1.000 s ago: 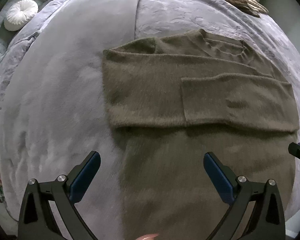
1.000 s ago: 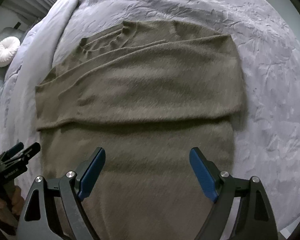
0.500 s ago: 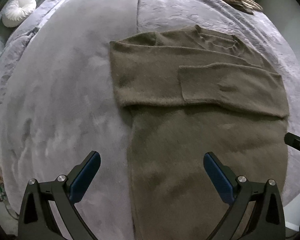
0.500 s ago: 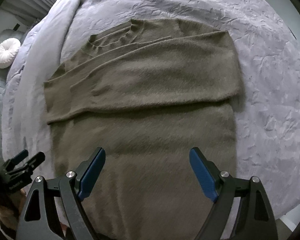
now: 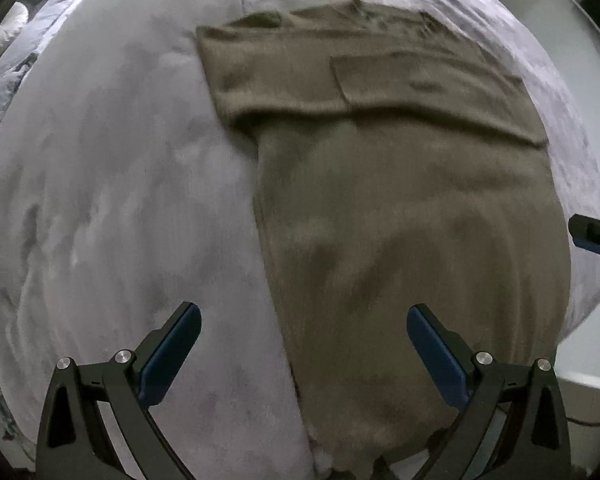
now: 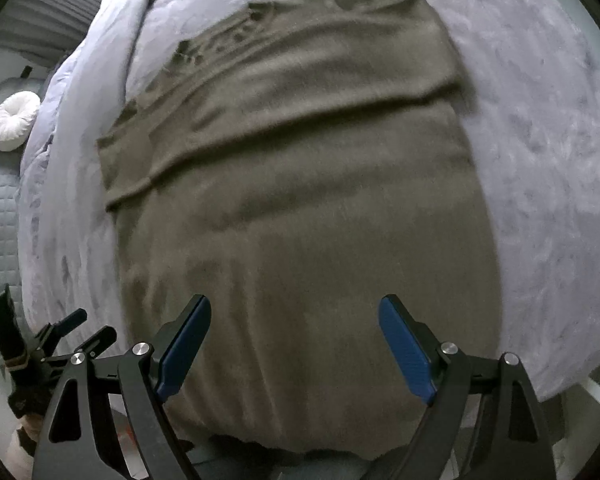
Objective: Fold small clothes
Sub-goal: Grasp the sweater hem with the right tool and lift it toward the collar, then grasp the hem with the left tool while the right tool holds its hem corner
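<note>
Both grippers, left (image 5: 304, 344) and right (image 6: 294, 338), have drawn back toward the bed's near edge since a second ago, jaws spread wide and empty; the olive sweater (image 6: 296, 216) lies unmoved, sleeves folded across, on the grey blanket (image 5: 112, 200)

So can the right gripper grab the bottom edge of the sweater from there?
Probably yes. The right gripper is open above the sweater, and nothing lies between it and the hem.
</note>
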`<move>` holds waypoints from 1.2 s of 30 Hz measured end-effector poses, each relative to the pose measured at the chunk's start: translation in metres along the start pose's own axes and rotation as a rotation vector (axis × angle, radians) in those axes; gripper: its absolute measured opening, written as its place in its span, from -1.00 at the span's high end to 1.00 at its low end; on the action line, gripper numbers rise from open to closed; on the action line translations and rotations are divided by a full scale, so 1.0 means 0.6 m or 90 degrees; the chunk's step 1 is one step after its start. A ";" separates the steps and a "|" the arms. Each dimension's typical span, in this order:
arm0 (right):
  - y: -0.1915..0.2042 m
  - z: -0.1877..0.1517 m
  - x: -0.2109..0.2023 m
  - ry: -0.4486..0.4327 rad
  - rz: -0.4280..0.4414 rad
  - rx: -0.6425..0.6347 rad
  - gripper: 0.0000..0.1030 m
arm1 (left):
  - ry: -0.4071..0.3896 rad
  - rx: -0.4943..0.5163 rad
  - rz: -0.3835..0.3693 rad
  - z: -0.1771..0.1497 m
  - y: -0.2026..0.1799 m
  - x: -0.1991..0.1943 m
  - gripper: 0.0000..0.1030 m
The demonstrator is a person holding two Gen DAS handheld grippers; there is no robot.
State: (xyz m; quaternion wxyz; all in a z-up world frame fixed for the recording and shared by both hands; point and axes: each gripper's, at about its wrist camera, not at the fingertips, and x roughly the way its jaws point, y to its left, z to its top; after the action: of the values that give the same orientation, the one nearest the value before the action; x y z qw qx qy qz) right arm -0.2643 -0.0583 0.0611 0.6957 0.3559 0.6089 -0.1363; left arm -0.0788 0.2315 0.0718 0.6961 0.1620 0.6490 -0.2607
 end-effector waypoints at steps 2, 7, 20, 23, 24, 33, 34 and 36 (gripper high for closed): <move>-0.012 -0.011 0.006 0.017 0.003 0.007 -0.71 | 0.005 -0.007 -0.018 -0.021 0.002 -0.003 -1.00; -0.052 -0.030 0.018 0.047 0.020 0.012 -0.71 | 0.024 -0.042 -0.075 -0.076 0.003 0.004 -1.00; -0.225 -0.147 0.027 0.097 0.100 0.071 -0.71 | 0.072 -0.083 -0.100 -0.198 -0.082 0.063 -1.00; -0.251 -0.172 0.055 0.122 0.116 0.093 -0.71 | 0.087 -0.093 -0.116 -0.215 -0.095 0.077 -1.00; -0.256 -0.179 0.066 0.128 0.125 0.098 -0.71 | 0.086 -0.089 -0.119 -0.220 -0.103 0.080 -1.00; -0.229 -0.190 0.098 0.141 0.255 0.100 -0.67 | 0.067 -0.139 -0.142 -0.227 -0.080 0.078 -0.38; -0.226 -0.190 0.097 0.140 0.268 0.101 -0.52 | 0.068 -0.146 -0.140 -0.228 -0.073 0.075 -0.25; -0.227 -0.190 0.099 0.143 0.270 0.111 -0.09 | 0.073 -0.153 -0.138 -0.232 -0.054 0.071 0.33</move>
State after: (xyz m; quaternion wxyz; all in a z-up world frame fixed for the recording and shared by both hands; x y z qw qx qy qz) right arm -0.4215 -0.0653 -0.0404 0.6031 0.5474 0.5802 0.0010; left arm -0.2106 0.2774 0.0184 0.6399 0.0215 0.7279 -0.2452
